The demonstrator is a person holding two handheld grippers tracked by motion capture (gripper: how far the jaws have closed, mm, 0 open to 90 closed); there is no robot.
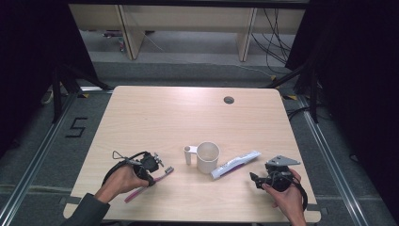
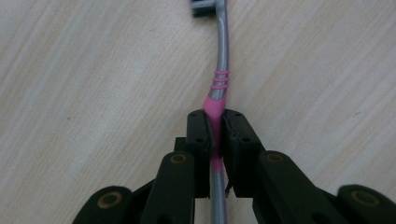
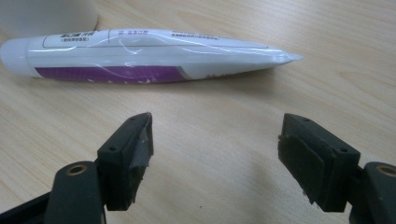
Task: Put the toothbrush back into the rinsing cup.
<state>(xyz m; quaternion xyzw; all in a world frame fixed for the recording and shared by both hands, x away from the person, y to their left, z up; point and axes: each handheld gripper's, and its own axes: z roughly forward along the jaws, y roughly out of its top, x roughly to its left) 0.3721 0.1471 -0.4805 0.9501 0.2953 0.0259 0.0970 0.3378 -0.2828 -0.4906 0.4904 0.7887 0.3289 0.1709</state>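
Left claw [image 2: 217, 135] is pinching the toothbrush [image 2: 220, 88] on its pink grip section, w/ both pads hard against the handle. That spot is prob. chosen because it's the thick rubbery part near the middle, so the brush shouldn't swing or slip when carried. In the high view the toothbrush [image 1: 149, 183] lies low over the front-left of the bench [image 1: 188, 108], bristle head toward the cup [image 1: 207, 157], tail end back past the person's left hand [image 1: 121, 180]. Can't tell if it's resting on the wood or just off it.

Right claw [image 3: 215, 154] is spread wide and holds nothing. It sits just short of the toothpaste tube [image 3: 140, 56], jaws lined up w/ the tube's flat crimped end, looks like a setup for a grab across the thin part, where the jaws fit easily. In the high view the right claw [image 1: 256, 179] is at front right, near the tube [image 1: 234, 164], not touching it.

Tube lies flat on the bench, cap end close beside the cup's base, so it's within easy reach. Cup stands upright mid-bench, mouth open, handle toward the left claw [image 1: 157, 162], between the two items, likely the place both are meant to end up.
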